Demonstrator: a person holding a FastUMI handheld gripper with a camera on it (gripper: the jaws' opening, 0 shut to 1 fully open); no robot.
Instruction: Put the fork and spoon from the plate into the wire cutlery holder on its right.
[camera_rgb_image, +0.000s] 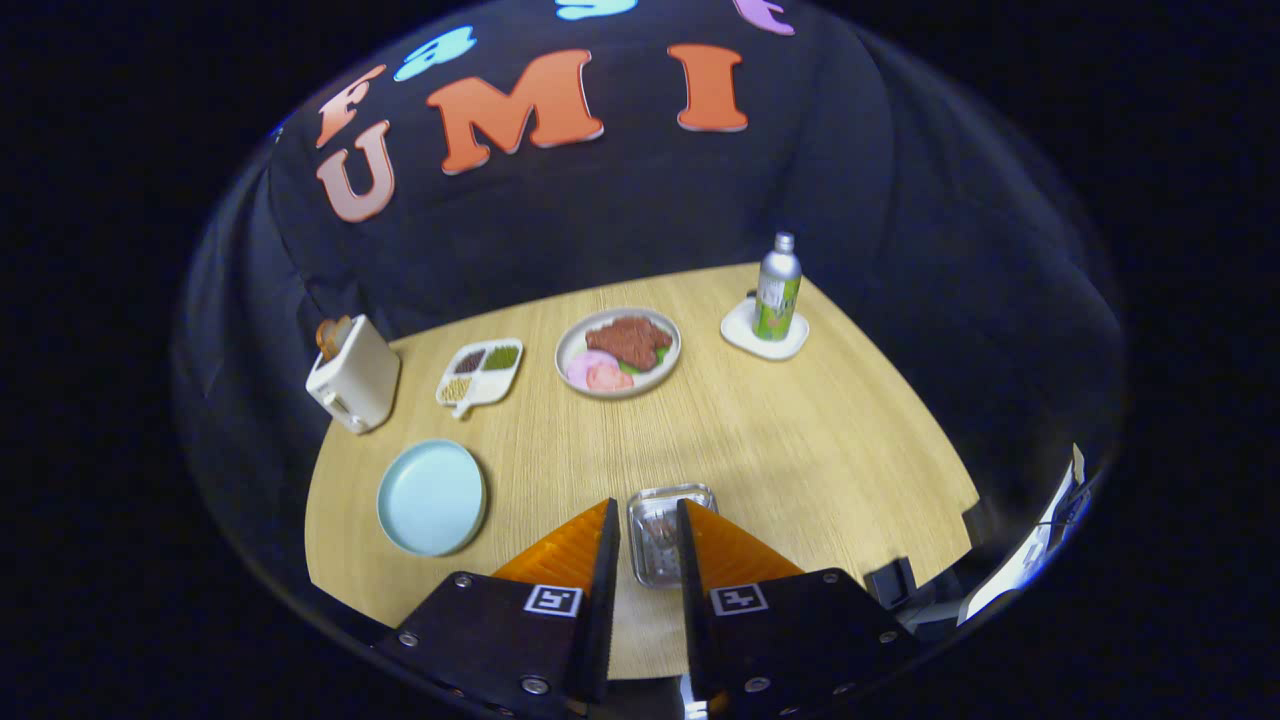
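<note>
The tongs (648, 545) hang above the bench (800, 440), fingers a little apart and holding nothing. Seen between the fingers, a small metal tray (664, 530) sits on the bench, something inside it too blurred to name. An empty blue plate (431, 497) lies to the left. Beyond are a food plate (617, 351), a divided dish (481, 373), a toaster (352, 376) and a bottle (777, 288) on a coaster (763, 331).

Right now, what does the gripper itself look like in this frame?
The gripper has two flat, wedge-shaped fingers, ribbed along their outer faces. Each is mounted on a dark angular block fastened with silver screws, and each block carries a square black-and-white marker. No cables are visible.
</note>
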